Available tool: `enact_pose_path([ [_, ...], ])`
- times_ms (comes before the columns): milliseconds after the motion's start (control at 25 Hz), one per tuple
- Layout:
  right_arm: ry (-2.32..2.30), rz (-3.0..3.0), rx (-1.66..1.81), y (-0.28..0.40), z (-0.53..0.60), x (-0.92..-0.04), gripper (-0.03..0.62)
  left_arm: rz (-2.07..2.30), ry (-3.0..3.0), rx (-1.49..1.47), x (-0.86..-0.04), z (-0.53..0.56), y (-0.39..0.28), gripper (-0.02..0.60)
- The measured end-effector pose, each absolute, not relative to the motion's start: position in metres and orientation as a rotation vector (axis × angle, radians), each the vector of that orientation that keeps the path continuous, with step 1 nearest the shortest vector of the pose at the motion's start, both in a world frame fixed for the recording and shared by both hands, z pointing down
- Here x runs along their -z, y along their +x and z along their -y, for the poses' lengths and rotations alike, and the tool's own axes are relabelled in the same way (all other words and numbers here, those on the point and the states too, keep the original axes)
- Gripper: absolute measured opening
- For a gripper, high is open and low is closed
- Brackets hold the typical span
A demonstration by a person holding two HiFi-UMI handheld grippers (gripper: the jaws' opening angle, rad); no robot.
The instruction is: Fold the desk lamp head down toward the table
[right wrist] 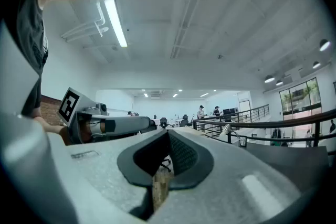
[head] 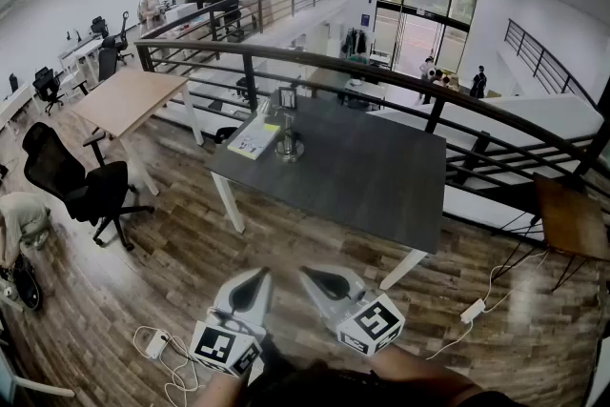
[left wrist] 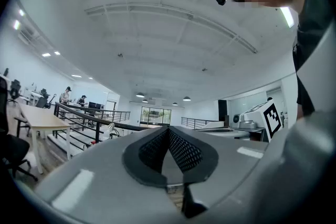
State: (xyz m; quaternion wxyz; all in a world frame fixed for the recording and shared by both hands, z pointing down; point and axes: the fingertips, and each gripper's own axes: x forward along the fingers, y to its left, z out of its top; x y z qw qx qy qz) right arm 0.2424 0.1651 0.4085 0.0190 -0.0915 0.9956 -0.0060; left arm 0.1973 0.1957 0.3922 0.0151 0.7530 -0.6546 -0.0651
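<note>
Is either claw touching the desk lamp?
No, in the head view the left claw and right claw are over the wood floor, apart from the lamp on the table.

Head camera high and behind; two tool cameras low and level, all facing the table.

The head view looks forward and steeply down, with the left tool (head: 261, 274) and right tool (head: 307, 274) close at its lower edge and the table (head: 353, 176) well ahead. Each tool view rides on its tool, looking level along its jaws, with the other tool at one side. All three views share the railing (head: 381, 71) and desk lamp (head: 286, 124).
</note>
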Motion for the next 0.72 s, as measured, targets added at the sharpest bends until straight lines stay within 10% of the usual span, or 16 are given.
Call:
enact_pose_path([
  [720, -0.325, -3.078, 0.077, 0.208, -0.147, -0.412, 0.003, 1.976, 2.343, 0.230, -0.397, -0.176, 0.165, 0.002],
])
